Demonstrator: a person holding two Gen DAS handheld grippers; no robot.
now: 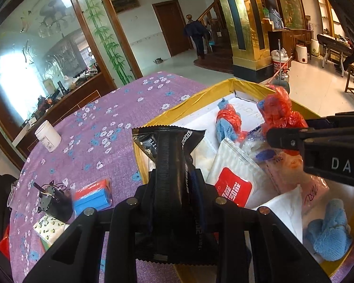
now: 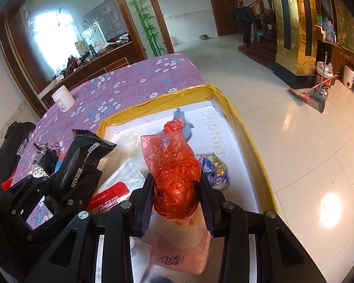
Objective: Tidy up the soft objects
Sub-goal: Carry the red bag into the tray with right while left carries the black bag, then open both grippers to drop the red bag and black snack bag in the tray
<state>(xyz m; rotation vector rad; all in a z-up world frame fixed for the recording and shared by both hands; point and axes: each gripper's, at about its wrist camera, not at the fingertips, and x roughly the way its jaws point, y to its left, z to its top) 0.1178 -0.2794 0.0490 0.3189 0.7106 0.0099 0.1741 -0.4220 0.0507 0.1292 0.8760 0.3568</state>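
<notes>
My left gripper (image 1: pixel 175 176) is shut on a black foil packet (image 1: pixel 170 151) with serrated ends, held over the near left rim of the yellow-taped white box (image 1: pixel 200 96). My right gripper (image 2: pixel 177 188) is shut on a crumpled red plastic bag (image 2: pixel 174 172), held above the box's contents. Below it lies a pink tissue pack (image 2: pixel 181 243). In the right wrist view the left gripper (image 2: pixel 59 181) and its black packet (image 2: pixel 82 160) sit at the left. In the left wrist view the right gripper (image 1: pixel 295 132) comes in from the right with the red bag (image 1: pixel 280 110).
The box holds a blue cloth wrapped in red plastic (image 1: pixel 226 122), another blue cloth (image 1: pixel 328 233), a white pouch with a red label (image 1: pixel 233 184) and a blue-and-gold bag (image 2: pixel 214 169). On the purple floral tablecloth stand a white jar (image 1: pixel 48 136), a red-and-blue pack (image 1: pixel 93 195) and a small black device (image 1: pixel 54 200).
</notes>
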